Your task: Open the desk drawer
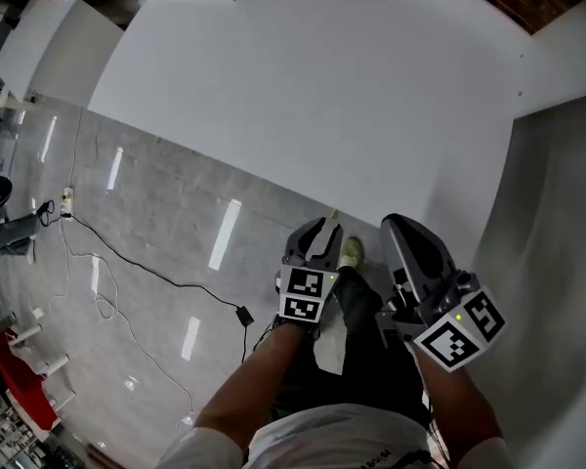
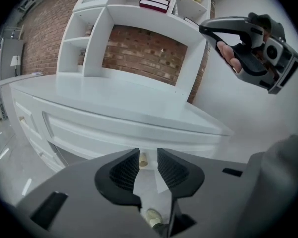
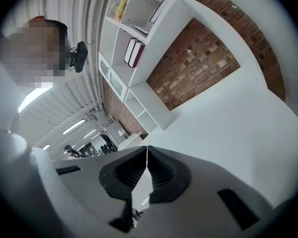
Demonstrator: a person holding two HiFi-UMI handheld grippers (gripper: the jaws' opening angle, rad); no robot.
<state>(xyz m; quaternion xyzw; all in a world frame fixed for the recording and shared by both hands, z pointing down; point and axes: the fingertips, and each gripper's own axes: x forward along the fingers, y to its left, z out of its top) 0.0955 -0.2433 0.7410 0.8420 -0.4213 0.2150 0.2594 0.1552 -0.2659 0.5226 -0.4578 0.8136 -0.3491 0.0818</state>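
A white desk fills the top of the head view. Its drawer front runs just under the desk top in the left gripper view, with a small brass knob. My left gripper is open, and the knob shows in the gap between its jaws, a little beyond the tips and untouched. In the head view this left gripper points at the desk's front edge. My right gripper is shut on nothing, held beside the left gripper and over the desk top; it is also in the head view.
A white shelf unit with books stands on the desk against a brick wall. A black cable trails over the grey floor at left. The person's shoe is near the desk's foot. A white wall closes the right side.
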